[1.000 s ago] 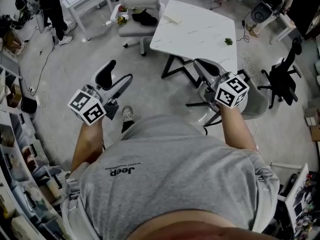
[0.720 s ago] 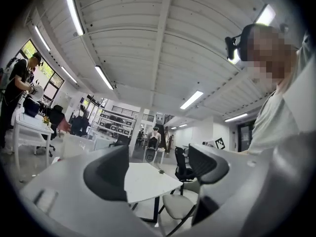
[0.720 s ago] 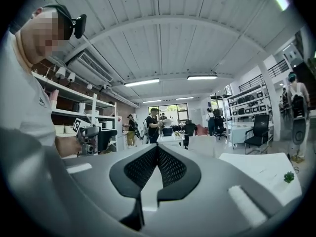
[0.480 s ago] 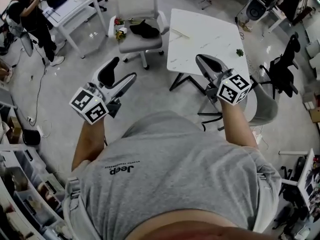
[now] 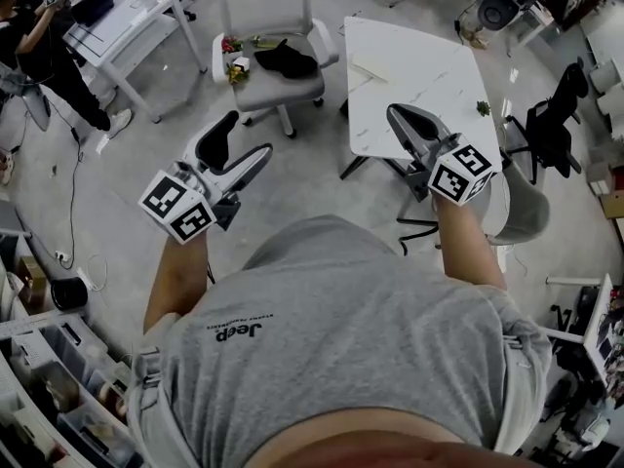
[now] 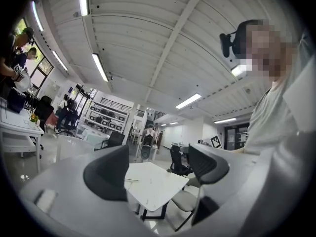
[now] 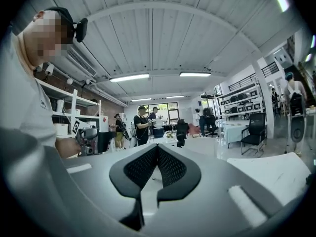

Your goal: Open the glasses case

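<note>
No glasses case shows for certain. A black object [image 5: 283, 59] lies on the seat of a grey swivel chair [image 5: 268, 8]; I cannot tell what it is. My left gripper [image 5: 239, 144] is held in the air above the floor, open, with nothing between its fingers [image 6: 106, 174]. The white table [image 6: 153, 181] shows through the gap. My right gripper [image 5: 405, 120] is raised near the near edge of the white table [image 5: 409, 76], shut, its pads [image 7: 143, 167] pressed together on nothing.
Flowers [image 5: 234, 66] lie on the chair beside the black object. A thin flat item [image 5: 369, 69] and a small green sprig [image 5: 483, 108] are on the table. A black office chair [image 5: 546, 125], a grey chair [image 5: 522, 213], a person [image 5: 49, 47] at a white desk [image 5: 127, 18] and shelves [image 5: 49, 398] surround me.
The view has swung, so the table and grey chair now sit nearer the middle. Both grippers stay raised in front of me, the left open and the right shut.
</note>
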Motion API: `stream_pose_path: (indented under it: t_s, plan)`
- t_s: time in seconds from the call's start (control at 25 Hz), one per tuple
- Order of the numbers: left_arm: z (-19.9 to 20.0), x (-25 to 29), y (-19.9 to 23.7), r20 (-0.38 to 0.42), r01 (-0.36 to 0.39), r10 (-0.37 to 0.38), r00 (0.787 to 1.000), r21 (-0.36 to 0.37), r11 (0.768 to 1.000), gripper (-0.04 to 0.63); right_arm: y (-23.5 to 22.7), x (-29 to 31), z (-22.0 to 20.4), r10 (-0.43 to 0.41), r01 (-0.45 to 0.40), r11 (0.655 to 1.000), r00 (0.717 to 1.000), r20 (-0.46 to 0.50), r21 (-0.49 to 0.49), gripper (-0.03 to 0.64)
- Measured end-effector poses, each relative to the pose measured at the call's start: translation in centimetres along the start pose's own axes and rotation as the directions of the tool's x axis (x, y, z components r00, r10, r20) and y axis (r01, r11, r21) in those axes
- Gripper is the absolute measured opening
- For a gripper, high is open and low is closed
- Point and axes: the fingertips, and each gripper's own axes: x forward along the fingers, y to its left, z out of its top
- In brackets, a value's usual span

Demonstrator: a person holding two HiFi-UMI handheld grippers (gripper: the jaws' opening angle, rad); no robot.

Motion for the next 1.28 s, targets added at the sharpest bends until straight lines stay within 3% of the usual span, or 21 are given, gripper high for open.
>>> stream_pose_path:
  t_s: [0.2,0.44,0.72,0.88,1.08,1.28]
  plan:
    - [-0.6,2.3,3.0,-0.018,0.01,-0.011,1.0,-0.023,1.0,0.407,-3.4,1.8,-0.5,-0.027,0.027,0.999,1.0,-0.016,0.028,0.003]
    - [-1.9,7.2,5.1,-0.052,-0.015,0.015,0.999,-0.013,1.0,0.407,-9.5,3.5,-1.2,0.005,-0.005,0.999,1.0,-0.014,0.049,0.003]
    - [-2.5,17.0,8.5,-0.06,-0.089,0.091,0.994,0.029,0.996,0.407,-21.1,6.7,-0.6,0.086,-0.088,0.994,0.996,0.029,0.057,0.003]
    - [-2.8,24.5,10.1,-0.052,-0.116,0.116,0.992,0.004,0.993,0.407,-28.8,8.0,0.4,0.125,-0.127,0.989,0.992,0.035,0.077,0.003]
    - [-4.7,31.6,11.6,-0.1,-0.097,0.095,0.99,-0.014,0.995,0.407,-36.4,9.6,0.9,0.127,-0.131,0.988,0.991,0.05,0.087,0.003]
    - [-5.9,33.2,14.8,-0.139,-0.076,0.073,0.988,-0.018,0.997,0.407,-38.6,11.5,-0.6,0.084,-0.089,0.99,0.995,0.051,0.111,0.003]
